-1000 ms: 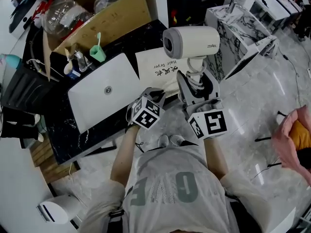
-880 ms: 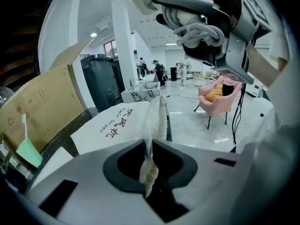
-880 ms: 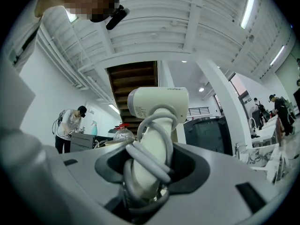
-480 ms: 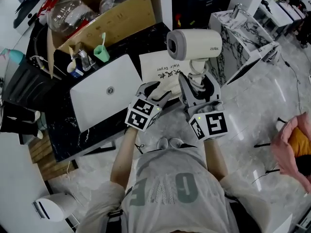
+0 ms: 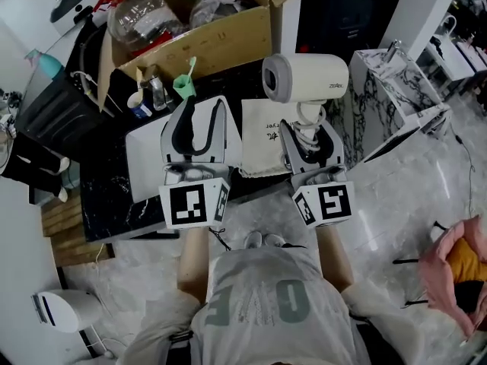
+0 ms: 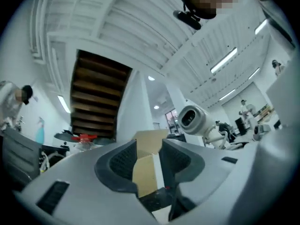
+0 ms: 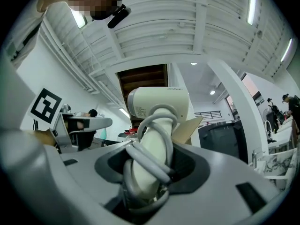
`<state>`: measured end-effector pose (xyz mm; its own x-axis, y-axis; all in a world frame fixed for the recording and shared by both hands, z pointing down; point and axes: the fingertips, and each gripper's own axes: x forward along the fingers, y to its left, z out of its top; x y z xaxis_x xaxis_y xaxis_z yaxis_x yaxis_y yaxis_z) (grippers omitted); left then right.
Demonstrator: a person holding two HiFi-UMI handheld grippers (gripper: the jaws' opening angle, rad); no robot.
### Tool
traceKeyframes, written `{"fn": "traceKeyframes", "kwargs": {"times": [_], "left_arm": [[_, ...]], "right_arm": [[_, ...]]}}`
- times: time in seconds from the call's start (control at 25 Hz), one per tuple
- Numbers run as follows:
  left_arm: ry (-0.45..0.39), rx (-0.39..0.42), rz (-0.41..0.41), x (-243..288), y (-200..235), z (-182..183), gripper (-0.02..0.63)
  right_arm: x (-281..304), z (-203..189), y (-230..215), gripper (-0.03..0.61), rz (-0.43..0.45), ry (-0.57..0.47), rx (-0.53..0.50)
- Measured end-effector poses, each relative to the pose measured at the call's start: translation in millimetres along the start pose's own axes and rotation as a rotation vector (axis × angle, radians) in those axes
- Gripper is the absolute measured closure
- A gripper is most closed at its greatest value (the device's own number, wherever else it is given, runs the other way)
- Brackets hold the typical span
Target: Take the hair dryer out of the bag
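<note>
A cream hair dryer with its cord wound round the handle stands up in the air, and my right gripper is shut on that handle. From the right gripper view the dryer fills the jaws of the right gripper. The cream cloth bag lies flat on the black table below it. My left gripper is raised beside the dryer, its jaws just opened and nothing between them. In the left gripper view, the left gripper frames only a distant cardboard box, with the dryer to the right.
A white flat slab lies on the table left of the bag. Behind it stand a green cup with a toothbrush and an open cardboard box of clutter. A marble-patterned cabinet stands at the right.
My left gripper has opened, left the bag's edge and risen, swinging from pointing down to about level. The right gripper with the dryer has shifted only slightly.
</note>
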<state>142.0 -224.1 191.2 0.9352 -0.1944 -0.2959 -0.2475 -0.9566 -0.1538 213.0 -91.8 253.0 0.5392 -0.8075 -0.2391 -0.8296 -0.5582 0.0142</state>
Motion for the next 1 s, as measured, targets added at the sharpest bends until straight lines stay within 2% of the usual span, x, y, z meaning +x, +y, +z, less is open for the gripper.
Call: {"fn": "traceKeyframes", "kwargs": {"times": [0.16, 0.36, 0.64, 1.0], "left_arm": [[-0.062, 0.002, 0.205, -47, 34, 11, 0.485], [-0.027, 0.03, 0.359, -92, 59, -2, 0.565], [0.066, 0.057, 0.421, -120, 73, -31, 0.575], [0.074, 0.059, 0.431, -118, 83, -32, 0.575]], "right_arm": [[6, -3, 22, 0.35, 0.051, -0.012, -0.013], [8, -11, 49, 0.35, 0.105, -0.005, 0.018], [11, -28, 71, 0.35, 0.142, 0.021, 0.074], [18, -25, 80, 0.35, 0.168, 0.014, 0.043]]}}
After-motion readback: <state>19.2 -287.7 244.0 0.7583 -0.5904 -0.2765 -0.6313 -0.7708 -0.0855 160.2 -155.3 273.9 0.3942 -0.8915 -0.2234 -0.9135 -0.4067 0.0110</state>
